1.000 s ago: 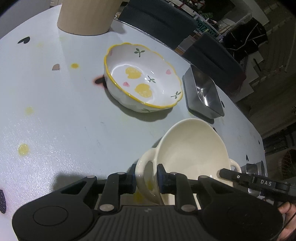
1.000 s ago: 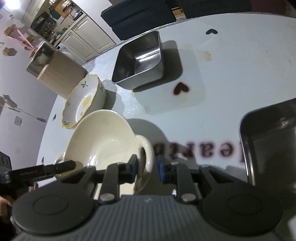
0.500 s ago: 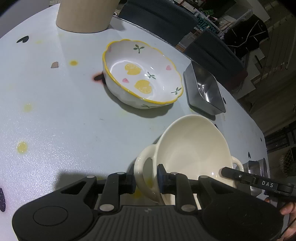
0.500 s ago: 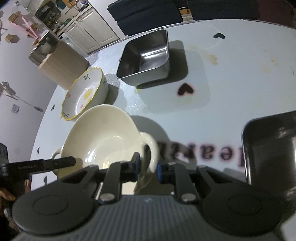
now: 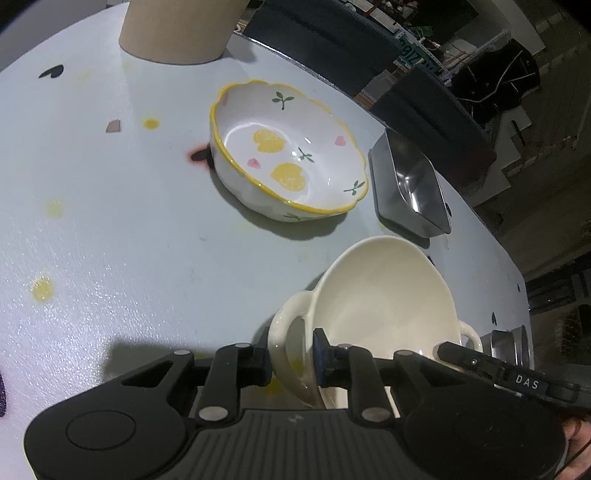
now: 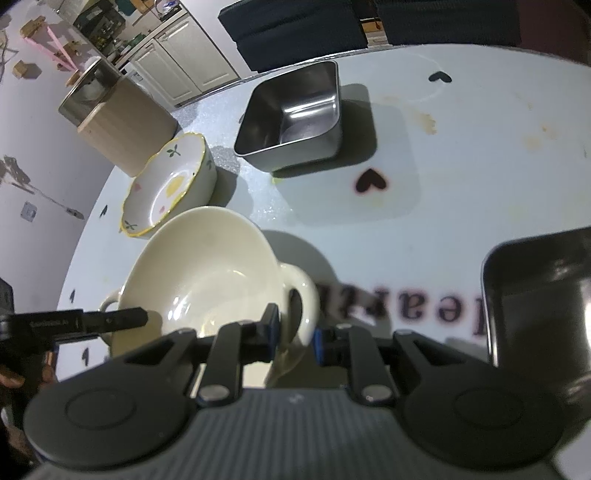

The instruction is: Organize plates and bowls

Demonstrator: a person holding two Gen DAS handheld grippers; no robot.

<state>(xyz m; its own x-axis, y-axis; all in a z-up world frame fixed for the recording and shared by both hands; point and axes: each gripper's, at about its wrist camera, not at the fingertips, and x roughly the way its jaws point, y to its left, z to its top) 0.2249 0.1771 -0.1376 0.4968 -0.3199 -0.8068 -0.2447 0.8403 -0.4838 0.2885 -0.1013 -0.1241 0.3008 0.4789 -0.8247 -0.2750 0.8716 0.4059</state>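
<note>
A cream two-handled bowl (image 5: pixel 388 295) hangs tilted above the pale table, held by both grippers. My left gripper (image 5: pixel 291 354) is shut on one loop handle; my right gripper (image 6: pixel 295 332) is shut on the opposite handle. The cream bowl also shows in the right wrist view (image 6: pixel 199 269). A white bowl with a yellow scalloped rim and lemon prints (image 5: pixel 288 162) sits on the table beyond it, also in the right wrist view (image 6: pixel 170 188). A square steel pan (image 6: pixel 295 118) stands further off, and it also shows in the left wrist view (image 5: pixel 410 184).
A tan cylindrical canister (image 5: pixel 177 29) stands at the table's far edge, with a metal lid in the right wrist view (image 6: pixel 122 118). A dark tray (image 6: pixel 539 295) lies at the right. Dark chairs (image 5: pixel 332 33) line the far edge.
Both grippers have carried the cream bowl closer to the lemon-print bowl, still gripping its handles. The bowl tilts a little more.
</note>
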